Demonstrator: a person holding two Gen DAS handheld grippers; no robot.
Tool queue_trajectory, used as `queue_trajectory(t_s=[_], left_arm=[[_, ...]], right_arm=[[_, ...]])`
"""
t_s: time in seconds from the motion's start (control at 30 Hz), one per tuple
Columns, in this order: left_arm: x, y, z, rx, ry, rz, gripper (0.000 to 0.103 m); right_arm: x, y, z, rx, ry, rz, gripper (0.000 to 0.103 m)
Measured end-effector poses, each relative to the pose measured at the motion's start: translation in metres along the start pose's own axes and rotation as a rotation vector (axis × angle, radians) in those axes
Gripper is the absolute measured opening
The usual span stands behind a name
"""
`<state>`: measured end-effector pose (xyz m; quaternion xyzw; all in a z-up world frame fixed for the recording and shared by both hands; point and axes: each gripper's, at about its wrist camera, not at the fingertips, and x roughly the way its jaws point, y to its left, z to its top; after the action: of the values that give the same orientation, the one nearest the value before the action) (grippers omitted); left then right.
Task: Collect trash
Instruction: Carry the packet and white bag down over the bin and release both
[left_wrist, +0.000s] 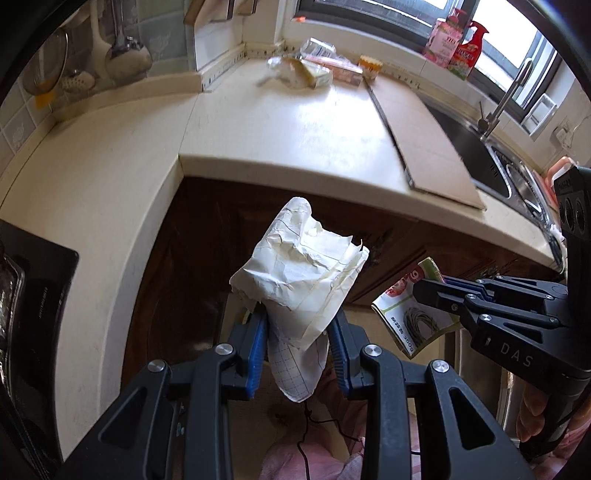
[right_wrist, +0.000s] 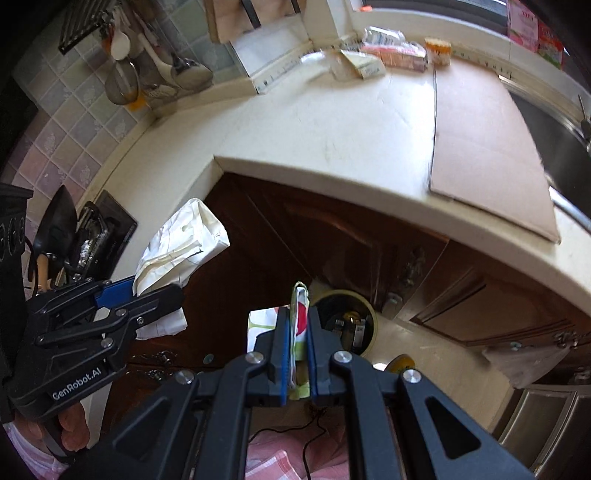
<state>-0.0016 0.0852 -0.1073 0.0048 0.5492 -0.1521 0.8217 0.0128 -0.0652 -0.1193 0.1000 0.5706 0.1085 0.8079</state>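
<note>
Left gripper (left_wrist: 298, 347) jaws clamping crumpled paper (left_wrist: 299, 273), right gripper (left_wrist: 424, 291) pinching printed packet (left_wrist: 406, 314) (countertop (left_wrist: 295, 125) beyond)

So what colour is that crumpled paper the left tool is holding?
Cream-white crumpled paper, with a faint printed grid on its lower end; the left wrist view shows it best.

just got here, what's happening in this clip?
A person is clearing trash off a kitchen counter with tongs in each hand. The left tongs are clamped on a crumpled paper wad; the right tongs are shut on a flattened printed packet. Both hang in front of the cabinets, above a round bin on the floor. More wrappers remain at the counter's back.
</note>
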Motion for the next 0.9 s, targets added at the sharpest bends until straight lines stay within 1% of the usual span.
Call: queue_trajectory(t_s=[0.17,0.3,0.57,0.73,0.83,0.87,0.9], left_arm=[[0.044,0.006,-0.014,-0.011,0.045,0.012,0.03],[0.086,0.011,-0.025,-0.012,0.083,0.025,0.03],[0.186,0.031,-0.053,-0.057,0.188,0.04,0.03],[0.24,0.041,-0.069,-0.091,0.249,0.042,0.031],[0.266,0.045,-0.075,-0.087,0.269,0.042,0.033],[0.275,0.045,-0.076,-0.082,0.276,0.041,0.036],[0.281,0.045,-0.077,-0.081,0.28,0.048,0.042]], right_arm=[[0.042,-0.014,-0.015,0.033,0.05,-0.004,0.008],[0.084,-0.027,-0.028,0.058,0.087,-0.013,0.008],[0.171,-0.049,-0.049,0.064,0.145,-0.046,0.009],[0.22,-0.064,-0.056,0.056,0.175,-0.043,0.011],[0.241,-0.072,-0.058,0.049,0.183,-0.053,0.011],[0.248,-0.075,-0.058,0.053,0.186,-0.053,0.011],[0.253,-0.077,-0.059,0.056,0.189,-0.055,0.011]])
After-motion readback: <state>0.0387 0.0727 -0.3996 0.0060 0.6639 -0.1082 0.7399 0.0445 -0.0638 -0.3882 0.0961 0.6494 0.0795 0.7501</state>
